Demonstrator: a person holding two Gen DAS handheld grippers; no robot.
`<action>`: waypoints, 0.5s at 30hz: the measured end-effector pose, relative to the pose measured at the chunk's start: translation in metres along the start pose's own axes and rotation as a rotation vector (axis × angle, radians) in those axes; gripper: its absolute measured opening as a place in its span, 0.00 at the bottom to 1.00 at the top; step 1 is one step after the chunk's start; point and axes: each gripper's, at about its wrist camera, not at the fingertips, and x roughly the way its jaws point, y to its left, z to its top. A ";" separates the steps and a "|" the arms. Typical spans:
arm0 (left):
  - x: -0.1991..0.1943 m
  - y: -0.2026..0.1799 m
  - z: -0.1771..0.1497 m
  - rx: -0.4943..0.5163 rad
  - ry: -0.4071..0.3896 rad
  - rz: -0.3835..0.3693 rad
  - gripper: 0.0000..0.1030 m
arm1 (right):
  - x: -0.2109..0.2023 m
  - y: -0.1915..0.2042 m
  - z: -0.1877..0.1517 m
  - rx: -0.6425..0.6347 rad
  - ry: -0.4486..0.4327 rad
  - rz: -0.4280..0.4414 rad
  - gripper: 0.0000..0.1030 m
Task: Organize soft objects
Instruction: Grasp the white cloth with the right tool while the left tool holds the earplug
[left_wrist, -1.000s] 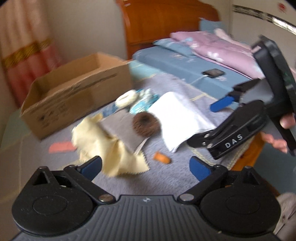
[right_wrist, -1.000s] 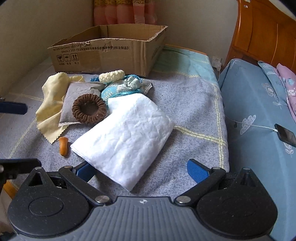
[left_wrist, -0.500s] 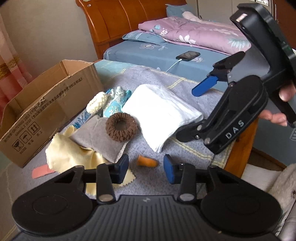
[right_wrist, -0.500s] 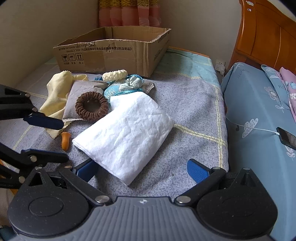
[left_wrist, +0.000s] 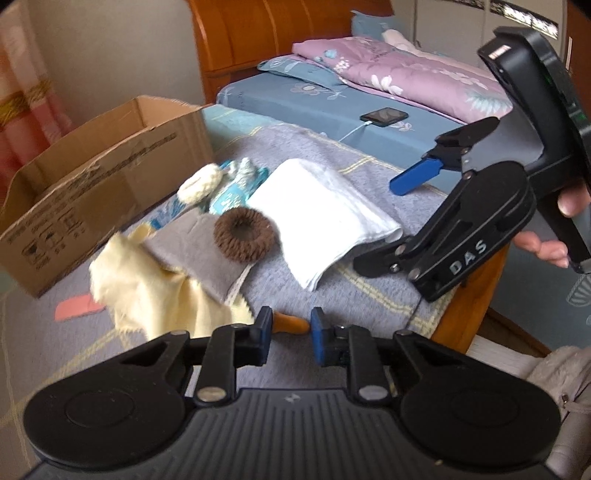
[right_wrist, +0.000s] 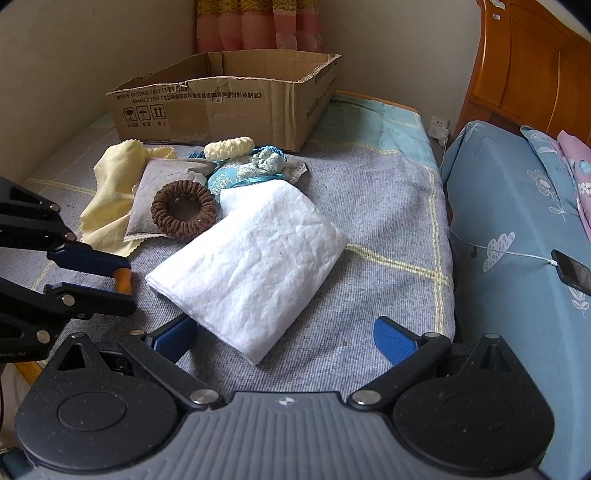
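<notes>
Left claw pinching small orange piece, lift it clean

Orange piece (right_wrist: 123, 279) lies on grey blanket (right_wrist: 388, 221), near-left of white cloth (right_wrist: 251, 258), between left claw (left_wrist: 290, 334) pads, narrow, shut on it. Keep grip centred, lift straight, carry to far cardboard box (right_wrist: 229, 103). Right claw (right_wrist: 284, 341) wide, empty, over cloth's near edge.

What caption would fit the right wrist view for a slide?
Left gripper shut on the orange piece; right gripper open over the white cloth, near the box.
</notes>
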 end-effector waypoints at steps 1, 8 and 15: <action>-0.002 0.001 -0.002 -0.011 -0.001 0.005 0.20 | -0.001 0.000 0.000 -0.001 0.001 0.002 1.00; -0.015 0.012 -0.016 -0.089 0.003 0.038 0.20 | -0.015 0.006 0.008 -0.042 -0.004 0.043 1.00; -0.020 0.014 -0.018 -0.097 -0.011 0.041 0.20 | -0.020 0.023 0.024 -0.108 -0.030 0.047 1.00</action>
